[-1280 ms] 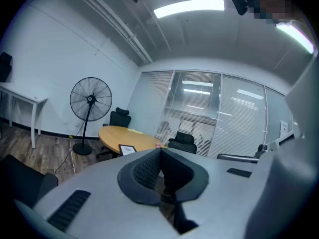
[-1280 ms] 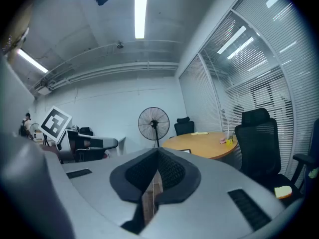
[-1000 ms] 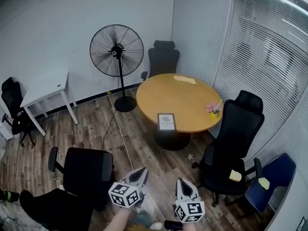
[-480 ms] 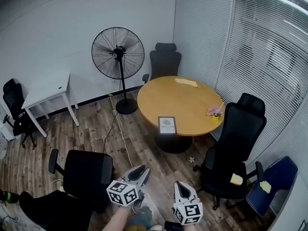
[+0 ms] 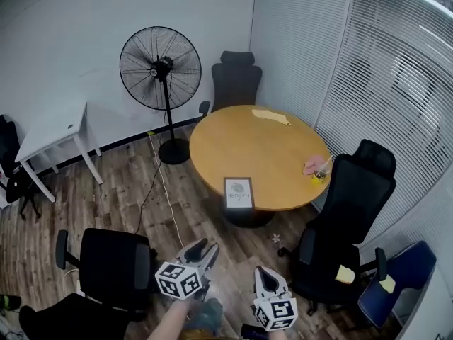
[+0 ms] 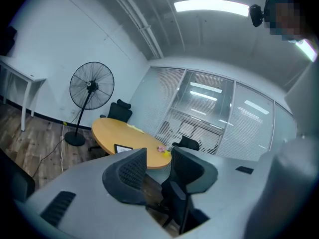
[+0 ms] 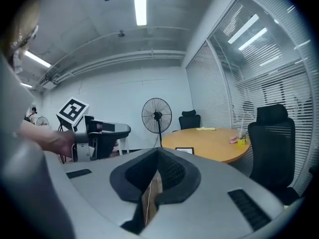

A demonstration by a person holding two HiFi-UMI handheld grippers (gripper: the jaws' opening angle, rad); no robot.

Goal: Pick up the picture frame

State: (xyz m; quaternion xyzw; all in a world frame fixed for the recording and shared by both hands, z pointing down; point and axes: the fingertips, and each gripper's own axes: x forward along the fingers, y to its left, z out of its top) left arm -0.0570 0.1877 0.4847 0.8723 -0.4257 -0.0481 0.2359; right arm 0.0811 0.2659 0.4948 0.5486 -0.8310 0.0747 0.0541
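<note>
- Well apart from the picture frame (image 5: 238,193): lies flat and face up at the near edge of the round table (image 5: 269,140), far ahead of both grippers.
- On the left gripper (image 5: 205,248): fingers spread, having just been opening, with nothing between them but a distant view of chair and table.
- On the right gripper (image 5: 263,273): fingers pressed together, holding nothing; likely to need opening before any grasp.
- Risk of skating the frame across the smooth wood instead of lifting it: flat, thin, no edge raised for a jaw to get under.
- Risk of nudging it over the near rim and onto the floor, with so little table between frame and edge; glass, if any, liable to crack.
- Possible help from that same rim: sliding the frame partly out over it to expose an edge, though easy to overdo.
- Risk on the way in: a black office chair (image 5: 347,204) at the right and another chair (image 5: 117,264) near left, both close to the path; a cable (image 5: 164,188) trailing over the floor near the fan (image 5: 157,66), easy to snag underfoot.
- Risk of a one-sided pinch on a corner, letting the frame swing or slip once off the table.
</note>
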